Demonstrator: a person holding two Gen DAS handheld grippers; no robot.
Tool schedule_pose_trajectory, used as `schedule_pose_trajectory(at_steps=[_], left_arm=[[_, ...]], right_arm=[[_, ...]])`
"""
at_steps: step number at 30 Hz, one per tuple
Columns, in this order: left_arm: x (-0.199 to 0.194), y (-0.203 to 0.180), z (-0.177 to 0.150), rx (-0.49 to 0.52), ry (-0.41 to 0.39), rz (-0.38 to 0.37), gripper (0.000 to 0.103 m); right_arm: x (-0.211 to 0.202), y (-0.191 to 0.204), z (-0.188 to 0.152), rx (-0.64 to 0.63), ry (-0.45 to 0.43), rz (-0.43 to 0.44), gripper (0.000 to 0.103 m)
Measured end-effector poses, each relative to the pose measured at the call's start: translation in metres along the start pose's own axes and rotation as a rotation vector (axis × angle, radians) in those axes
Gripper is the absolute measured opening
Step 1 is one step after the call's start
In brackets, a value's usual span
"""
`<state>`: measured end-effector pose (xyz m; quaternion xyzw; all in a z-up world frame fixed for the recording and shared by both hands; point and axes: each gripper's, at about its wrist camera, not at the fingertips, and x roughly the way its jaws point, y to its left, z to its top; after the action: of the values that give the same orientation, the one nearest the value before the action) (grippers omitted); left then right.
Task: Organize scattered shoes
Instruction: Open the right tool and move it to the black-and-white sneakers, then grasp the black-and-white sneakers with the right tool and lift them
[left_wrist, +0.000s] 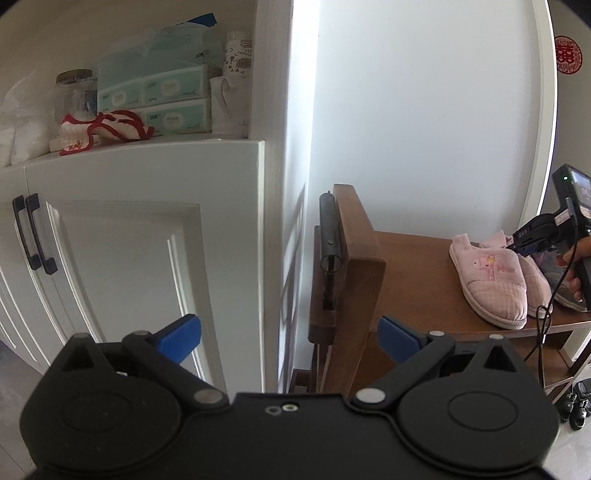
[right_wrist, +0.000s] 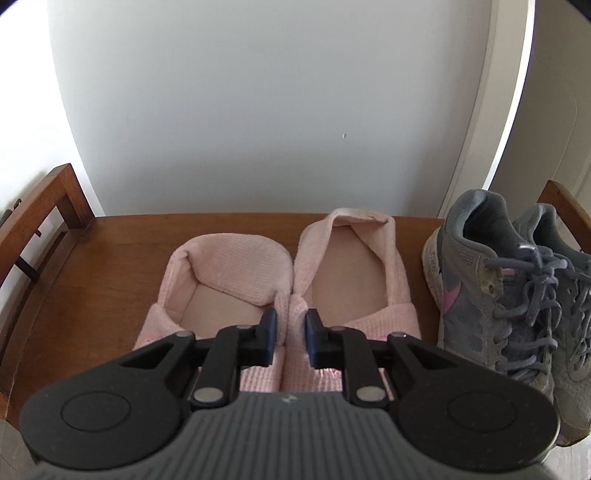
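The right claw (right_wrist: 289, 334) hangs low over the wooden bench (right_wrist: 110, 258), its blue-tipped jaws standing a narrow way apart. Between them rise the two touching inner edges of the pink slippers (right_wrist: 288, 266); whether the pads press on that fabric I cannot tell from here. The slippers sit side by side on the bench top, heels toward the wall, toes toward the claw. Just to the right of them stand the grey sneakers (right_wrist: 509, 295) with pink marks and tangled laces, also paired, close beside the right slipper.

The left claw (left_wrist: 290, 338) is held off to the side, jaws spread wide with nothing between them, pointing at the gap between a white cabinet door (left_wrist: 147, 258) and the bench's dark side frame (left_wrist: 351, 277). From that side a hand (left_wrist: 576, 269) grips the right tool over the slippers.

Farther back, above the cabinet, a shelf holds tissue packs (left_wrist: 159, 99), a glass jar (left_wrist: 75, 92) and a red-and-white cloth (left_wrist: 107, 127). A white wall (right_wrist: 277, 110) rises behind the bench.
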<state>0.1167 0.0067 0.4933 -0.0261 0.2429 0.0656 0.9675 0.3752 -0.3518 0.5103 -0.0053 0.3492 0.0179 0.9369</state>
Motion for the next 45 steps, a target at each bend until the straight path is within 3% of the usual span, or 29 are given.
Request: schedule_pose_trajectory(at_steps=[2,4,6,8,10,13,14,17,22,24,30,35,40,45], left_arm=[[-0.003,0.013,-0.002,-0.004,0.000,0.022,0.102],[-0.004,0.025,-0.005,-0.009,0.000,0.041,0.102],[-0.004,0.044,-0.011,-0.008,0.007,0.067,0.102],[-0.002,0.068,-0.020,-0.005,0.015,0.090,0.102],[0.000,0.095,-0.030,-0.001,0.027,0.112,0.102],[0.006,0.145,-0.053,0.011,0.062,0.147,0.102],[0.008,0.162,-0.062,0.015,0.078,0.158,0.102],[0.011,0.219,-0.092,0.020,0.127,0.184,0.102],[0.011,0.299,-0.153,0.054,0.209,0.214,0.102],[0.012,0.328,-0.181,0.057,0.255,0.225,0.102],[0.025,0.385,-0.253,0.033,0.367,0.226,0.102],[0.041,0.411,-0.290,0.015,0.405,0.199,0.102],[0.056,0.434,-0.317,0.014,0.422,0.174,0.102],[0.069,0.453,-0.338,0.003,0.439,0.168,0.102]], right_arm=[[-0.025,0.005,-0.010,0.009,-0.091,0.011,0.058],[-0.056,0.012,-0.025,0.034,-0.176,0.068,0.064],[-0.084,0.025,-0.049,0.073,-0.242,0.126,0.076],[-0.107,0.051,-0.084,0.086,-0.282,0.169,0.096],[-0.120,0.078,-0.119,0.085,-0.294,0.201,0.102],[-0.126,0.134,-0.190,0.087,-0.204,0.251,0.103],[-0.119,0.163,-0.223,0.074,-0.105,0.264,0.103],[-0.099,0.234,-0.300,0.085,0.064,0.290,0.103],[-0.065,0.354,-0.403,0.067,0.244,0.286,0.103],[-0.037,0.411,-0.450,0.079,0.358,0.290,0.103],[0.043,0.518,-0.560,0.180,0.615,0.251,0.102],[0.098,0.557,-0.617,0.259,0.679,0.166,0.099],[0.148,0.584,-0.647,0.243,0.704,0.103,0.086],[0.178,0.590,-0.666,0.256,0.733,0.043,0.086]])
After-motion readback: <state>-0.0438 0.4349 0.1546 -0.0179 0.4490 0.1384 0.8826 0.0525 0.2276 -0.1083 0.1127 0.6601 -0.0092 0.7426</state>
